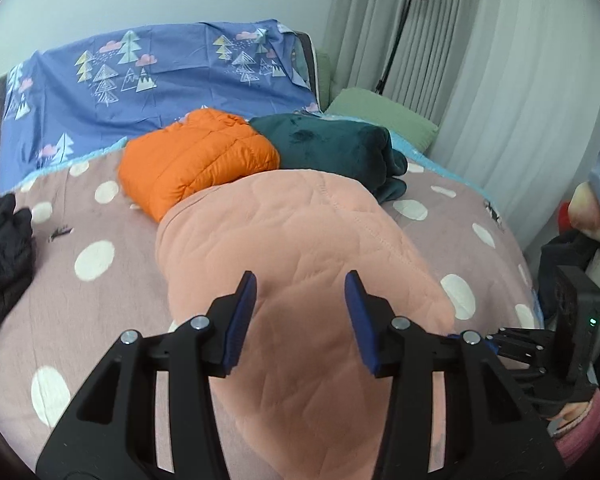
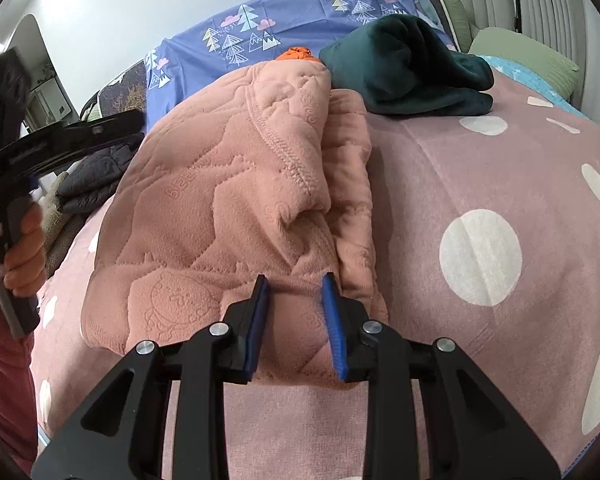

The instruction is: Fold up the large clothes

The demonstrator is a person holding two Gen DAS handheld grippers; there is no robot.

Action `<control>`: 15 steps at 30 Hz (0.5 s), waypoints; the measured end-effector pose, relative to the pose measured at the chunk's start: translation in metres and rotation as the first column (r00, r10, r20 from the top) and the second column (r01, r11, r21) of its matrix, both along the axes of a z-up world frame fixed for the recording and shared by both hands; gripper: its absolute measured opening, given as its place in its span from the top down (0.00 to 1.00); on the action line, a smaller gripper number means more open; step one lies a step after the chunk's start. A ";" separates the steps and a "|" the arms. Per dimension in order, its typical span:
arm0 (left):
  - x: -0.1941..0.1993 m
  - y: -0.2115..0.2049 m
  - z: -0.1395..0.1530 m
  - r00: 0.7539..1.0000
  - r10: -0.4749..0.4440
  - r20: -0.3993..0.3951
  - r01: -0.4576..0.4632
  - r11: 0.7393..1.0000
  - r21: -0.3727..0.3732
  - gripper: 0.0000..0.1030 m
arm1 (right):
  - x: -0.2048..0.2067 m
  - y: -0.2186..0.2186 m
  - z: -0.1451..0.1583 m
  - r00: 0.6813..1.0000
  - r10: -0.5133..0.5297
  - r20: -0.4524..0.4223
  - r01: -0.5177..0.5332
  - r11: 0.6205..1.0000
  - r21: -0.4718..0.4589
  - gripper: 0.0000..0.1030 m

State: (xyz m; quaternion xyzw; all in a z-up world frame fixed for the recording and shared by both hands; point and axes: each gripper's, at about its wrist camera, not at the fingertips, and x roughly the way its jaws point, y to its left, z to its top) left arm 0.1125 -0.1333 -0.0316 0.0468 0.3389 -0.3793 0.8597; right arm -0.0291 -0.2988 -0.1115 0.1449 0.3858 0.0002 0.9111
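One pink quilted garment lies folded on the bed, its layers stacked, an embossed cartoon pattern and a stitched seam showing on top. Right gripper: jaws clamped on the garment's near edge. Left gripper: jaws apart above the garment, gripping nothing. Beyond it lie a folded orange jacket and a dark green bundle.

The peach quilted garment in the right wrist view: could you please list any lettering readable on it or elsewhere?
"BEE...", embossed on the peach quilted garment, beside the stitched cartoon figure; the remaining letters are too faint to read.
No other readable text in either view.
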 end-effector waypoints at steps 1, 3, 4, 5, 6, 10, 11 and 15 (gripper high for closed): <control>0.002 -0.008 -0.003 1.000 -0.005 0.003 0.005 1.000 0.021 0.56 | 0.000 -0.003 -0.001 1.000 0.004 0.002 -0.004 1.000 0.008 0.72; 0.004 -0.019 -0.009 1.000 -0.017 -0.008 0.018 0.999 0.048 0.56 | 0.000 -0.005 -0.001 1.000 0.009 0.006 -0.009 1.000 0.021 0.72; 0.005 -0.023 -0.013 1.000 -0.017 -0.004 0.017 0.998 0.064 0.55 | 0.000 -0.006 -0.002 1.000 0.012 0.008 -0.012 1.000 0.028 0.72; 0.005 -0.026 -0.016 1.000 -0.017 0.004 0.016 0.997 0.074 0.54 | 0.000 -0.007 -0.002 1.000 0.013 0.009 -0.013 0.999 0.032 0.72; 0.005 -0.029 -0.020 1.000 -0.019 0.013 0.018 0.996 0.082 0.53 | -0.001 -0.007 -0.003 1.000 0.014 0.009 -0.014 0.999 0.034 0.72; 0.007 -0.032 -0.023 0.999 -0.028 0.021 0.026 0.995 0.093 0.51 | 0.000 -0.007 -0.002 1.000 0.020 0.012 -0.020 0.999 0.041 0.72; 0.007 -0.032 -0.023 0.999 -0.030 0.022 0.027 0.995 0.096 0.51 | 0.000 -0.008 -0.002 1.000 0.022 0.012 -0.022 0.999 0.044 0.72; 0.008 -0.033 -0.026 0.999 -0.034 0.027 0.031 0.995 0.099 0.50 | 0.000 -0.011 -0.002 1.000 0.026 0.014 -0.026 0.998 0.059 0.71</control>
